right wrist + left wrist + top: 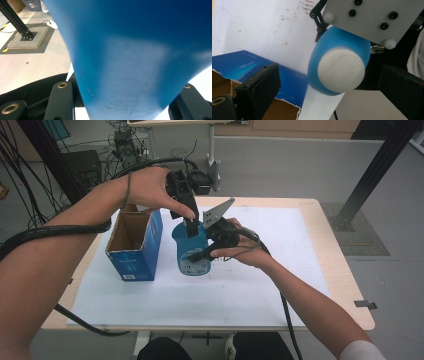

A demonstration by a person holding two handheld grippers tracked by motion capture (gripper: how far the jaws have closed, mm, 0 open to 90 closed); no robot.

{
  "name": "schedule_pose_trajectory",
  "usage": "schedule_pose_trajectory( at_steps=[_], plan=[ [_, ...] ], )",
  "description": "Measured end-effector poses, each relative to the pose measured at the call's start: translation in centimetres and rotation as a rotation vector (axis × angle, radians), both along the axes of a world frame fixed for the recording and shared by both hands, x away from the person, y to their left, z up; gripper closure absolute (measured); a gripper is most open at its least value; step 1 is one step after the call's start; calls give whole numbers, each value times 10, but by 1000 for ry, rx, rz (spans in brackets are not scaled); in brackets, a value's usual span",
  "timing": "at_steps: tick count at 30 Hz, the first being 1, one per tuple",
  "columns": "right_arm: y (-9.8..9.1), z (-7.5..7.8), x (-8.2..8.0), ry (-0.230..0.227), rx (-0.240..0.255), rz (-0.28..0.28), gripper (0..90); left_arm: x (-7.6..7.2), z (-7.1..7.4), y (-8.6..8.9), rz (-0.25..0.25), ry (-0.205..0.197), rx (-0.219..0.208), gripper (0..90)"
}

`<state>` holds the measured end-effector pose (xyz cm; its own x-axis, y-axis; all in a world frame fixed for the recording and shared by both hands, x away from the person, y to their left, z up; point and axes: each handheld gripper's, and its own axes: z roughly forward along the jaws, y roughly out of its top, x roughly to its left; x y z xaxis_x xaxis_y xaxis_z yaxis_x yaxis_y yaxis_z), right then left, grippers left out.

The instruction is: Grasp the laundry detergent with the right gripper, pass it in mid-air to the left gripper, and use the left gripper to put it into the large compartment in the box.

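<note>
A blue bottle with a white cap stands upright on the paper sheet in the middle of the table. My right gripper comes in from the right and is shut on the bottle's body, one jaw on each side. Its grey plate sticks up beside the bottle. My left gripper points down over the bottle's top. Its jaws stand open, and in the left gripper view the cap lies between them without touching either.
An open blue cardboard box stands just left of the bottle, its torn flap close under my left jaw. A white paper sheet covers most of the wooden table. Black frame posts rise at the back.
</note>
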<state>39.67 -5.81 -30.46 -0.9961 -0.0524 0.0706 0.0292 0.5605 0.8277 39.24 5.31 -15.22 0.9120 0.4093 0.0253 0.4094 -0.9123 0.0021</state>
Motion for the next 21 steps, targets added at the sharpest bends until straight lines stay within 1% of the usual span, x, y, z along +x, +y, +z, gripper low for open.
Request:
schedule_pose_trajectory(
  at_steps=[4,8,13,14,21],
  plan=[
    [0,1,0,-1,6,1,451,1,-2,0,-5,-2,2,49],
    [0,2,1,1,12,-3,451,1,-3,-1,-14,4,14,49],
    [-2,4,1,0,13,-3,451,1,-5,-2,-14,7,11,48],
    [-2,4,1,-2,13,-5,451,2,-4,-3,-19,10,20,48],
    [-6,7,1,-3,27,-5,451,1,-9,-7,-35,21,19,48]
  ],
)
